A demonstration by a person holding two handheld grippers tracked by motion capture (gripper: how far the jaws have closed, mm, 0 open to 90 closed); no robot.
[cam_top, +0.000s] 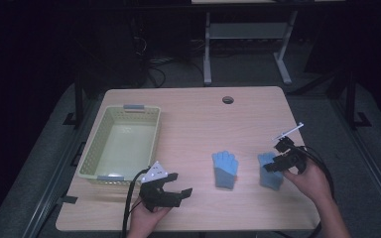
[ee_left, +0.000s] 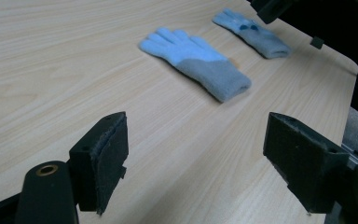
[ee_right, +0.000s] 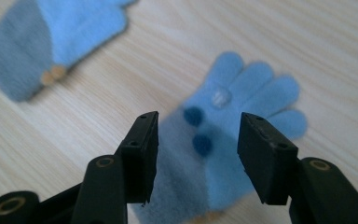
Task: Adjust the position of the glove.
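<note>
Two blue knit gloves lie flat on the wooden table (cam_top: 193, 124). The middle glove (cam_top: 225, 168) (ee_left: 193, 58) (ee_right: 51, 32) has nothing touching it. Over the right-hand glove (cam_top: 270, 174) (ee_right: 256, 88), which carries two dark blue dots and a pale one, hovers my right gripper (cam_top: 277, 162) (ee_right: 198, 126); its jaws stand apart on either side of the glove's palm without pressing it. My left gripper (cam_top: 181, 183) (ee_left: 198, 135) rests near the table's front edge, wide open with nothing between its pads, pointing toward the gloves.
A pale green plastic basket (cam_top: 92, 158) stands at the table's left side, with nothing in it. A round cable hole (cam_top: 227, 100) sits near the far edge. Beyond the table are dark floor and a white desk frame (cam_top: 248, 44).
</note>
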